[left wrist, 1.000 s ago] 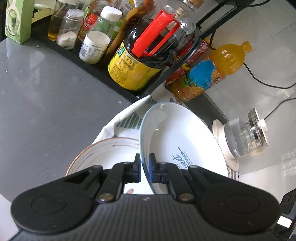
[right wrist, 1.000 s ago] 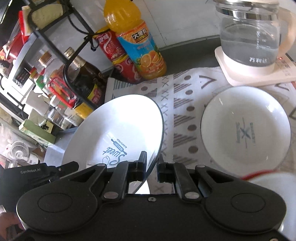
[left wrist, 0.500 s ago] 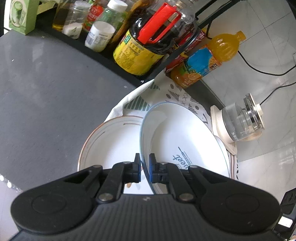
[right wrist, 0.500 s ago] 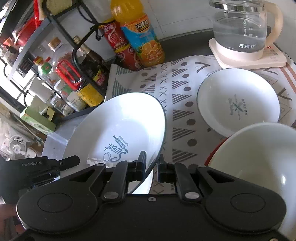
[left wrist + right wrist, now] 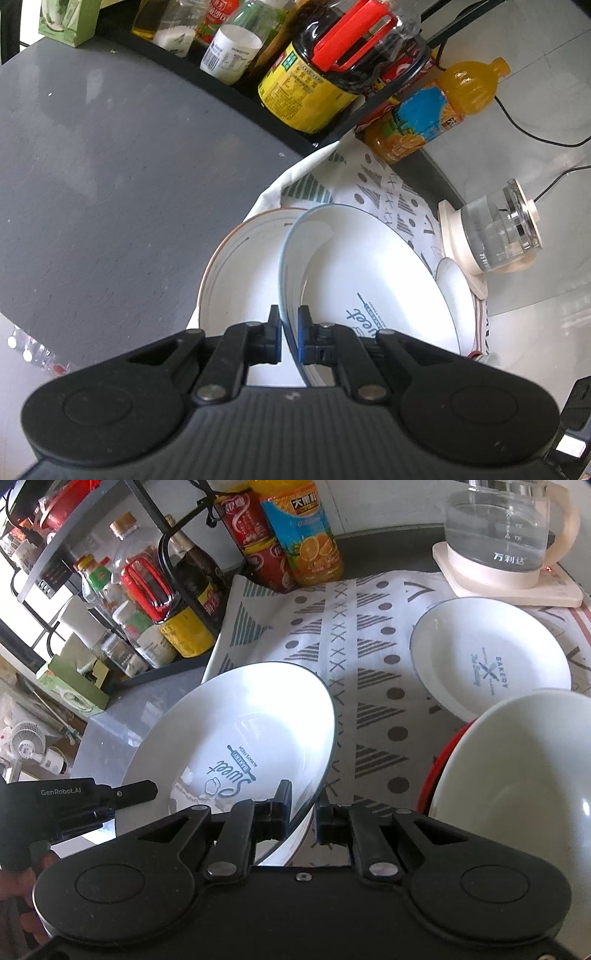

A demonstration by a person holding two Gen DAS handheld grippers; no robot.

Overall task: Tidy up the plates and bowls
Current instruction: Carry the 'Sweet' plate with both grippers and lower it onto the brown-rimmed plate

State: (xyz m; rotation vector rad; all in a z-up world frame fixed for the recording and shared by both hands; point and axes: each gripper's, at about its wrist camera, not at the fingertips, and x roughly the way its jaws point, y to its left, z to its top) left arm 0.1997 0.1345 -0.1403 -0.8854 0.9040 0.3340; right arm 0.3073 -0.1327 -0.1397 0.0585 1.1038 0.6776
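Observation:
Both grippers clamp one large white plate with a dark rim and "Sweet Bakery" print, held tilted in the air. My left gripper is shut on its near rim; my right gripper is shut on the opposite rim. Under it lies a white plate with a brown rim on the patterned cloth. A smaller white "Bakery" plate lies on the cloth at the right. A white bowl with a red outside stands at the near right.
A black rack with sauce bottles and jars stands at the left on the grey counter. An orange juice bottle and red can stand at the back. A glass kettle on its base is at the back right.
Both grippers have lifted and drawn back with the large plate. The brown-rimmed plate below shows more, and the white bowl has come into the right wrist view.

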